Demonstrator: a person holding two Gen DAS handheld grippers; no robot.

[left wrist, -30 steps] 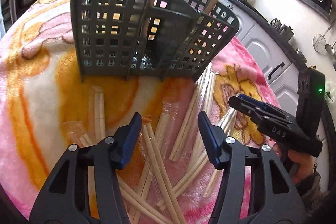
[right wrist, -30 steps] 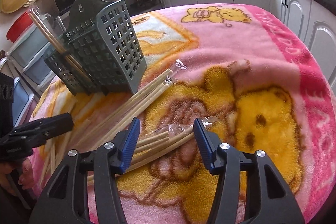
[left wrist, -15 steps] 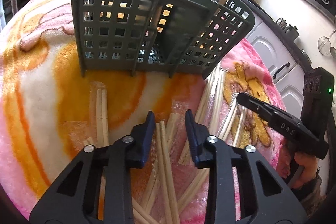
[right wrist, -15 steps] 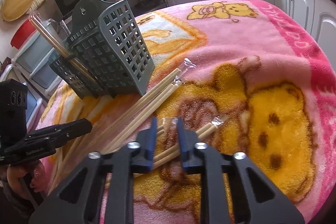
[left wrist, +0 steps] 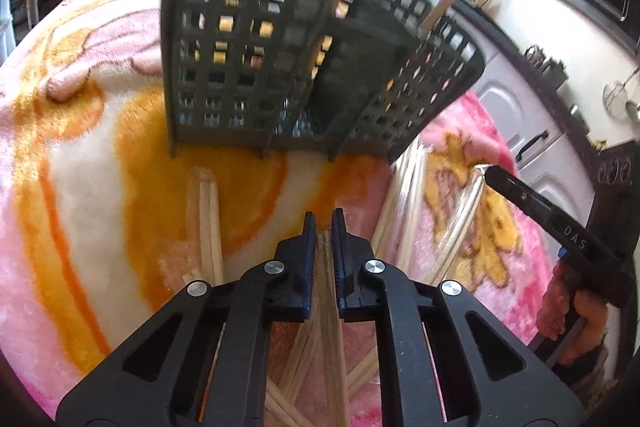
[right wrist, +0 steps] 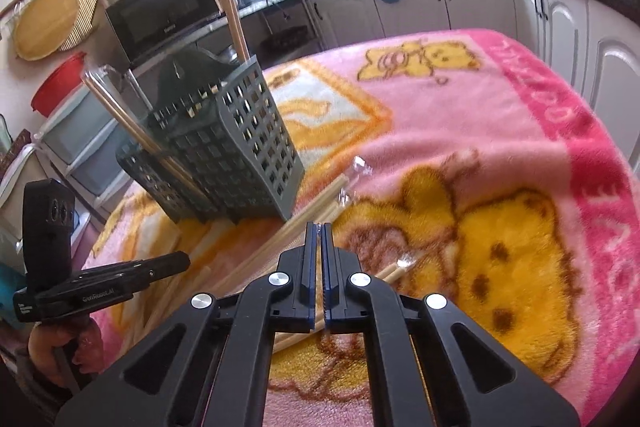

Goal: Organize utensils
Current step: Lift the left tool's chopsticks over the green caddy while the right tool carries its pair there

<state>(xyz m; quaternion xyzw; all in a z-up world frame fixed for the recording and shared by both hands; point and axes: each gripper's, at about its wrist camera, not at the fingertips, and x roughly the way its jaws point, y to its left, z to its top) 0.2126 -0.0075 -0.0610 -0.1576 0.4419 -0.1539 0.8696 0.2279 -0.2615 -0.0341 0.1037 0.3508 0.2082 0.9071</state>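
Both tongs are nearly shut, and each one pinches something thin. The left gripper (left wrist: 323,223) has closed on a pair of wooden chopsticks (left wrist: 326,291) that runs back between its blue pads. The right gripper (right wrist: 318,233) has also closed; a bit of clear wrapper peeks out at its tips, and wrapped chopsticks (right wrist: 394,269) lie just under it. I think it has that wrapped pair, but the stick itself is hard to see inside the pads.

The grey basket (left wrist: 256,67) stands at the far side of the pink bear blanket (right wrist: 480,115). It has little square holes and a few pockets. Two pairs of chopsticks (right wrist: 232,15) already stand up in it. More chopsticks (left wrist: 210,219) lie flat on the blanket, near the basket's foot.

The step now looks like lifting the picked sticks and dropping them in the basket. To do it well, keep the squeeze firm so the thin sticks do not slip. Lift straight up first, so the other sticks are not dragged along. Tip the sticks upright, aim the low end at an open pocket, and let go only when the end is inside. Go one hand at a time, so the two tongs do not bump.
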